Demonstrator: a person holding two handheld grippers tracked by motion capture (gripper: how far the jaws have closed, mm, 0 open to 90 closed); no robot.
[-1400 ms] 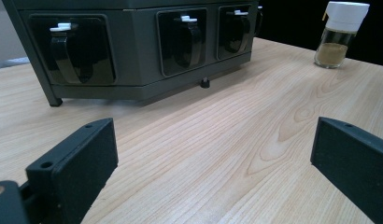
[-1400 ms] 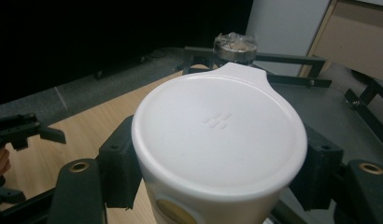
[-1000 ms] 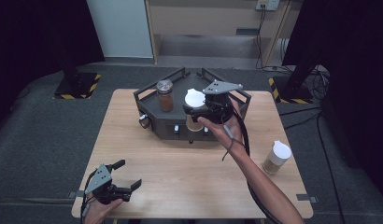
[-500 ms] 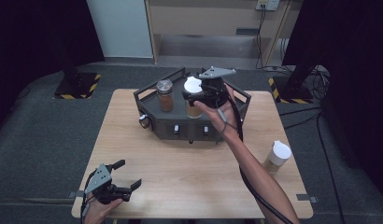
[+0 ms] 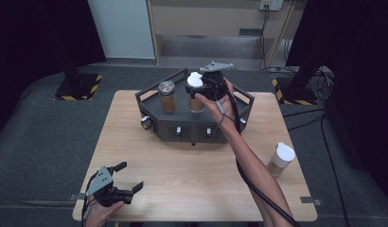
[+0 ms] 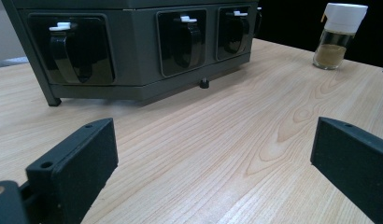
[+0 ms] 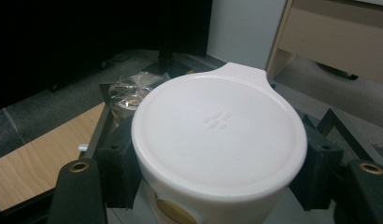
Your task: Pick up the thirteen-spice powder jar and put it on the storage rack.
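A white-lidded spice jar [image 5: 196, 92] stands on top of the dark rack [image 5: 159, 127] at the far middle of the table [image 5: 182, 170], with brown contents showing through its glass below the lid. The right tongs [image 5: 198, 87] are clenched on this jar: in the right gripper view the two black pads press against the white lid [image 7: 217, 135] from either side, just under its flat top, and a small tab of the lid points away from the camera. Just beside it on the rack, to the left in the high view, stands a second jar with a clear, shiny lid [image 5: 167, 96], also holding brown contents. The rack's front faces carry small white-tipped dispenser levers [image 6: 185, 19] over dark recesses. A third jar with a white lid [image 5: 281, 160] stands alone on the table near its right edge, well apart from the rack. The left tongs [image 5: 128, 177] rest low over the near left corner of the table, released, their jaws spread wide with bare wood between them.
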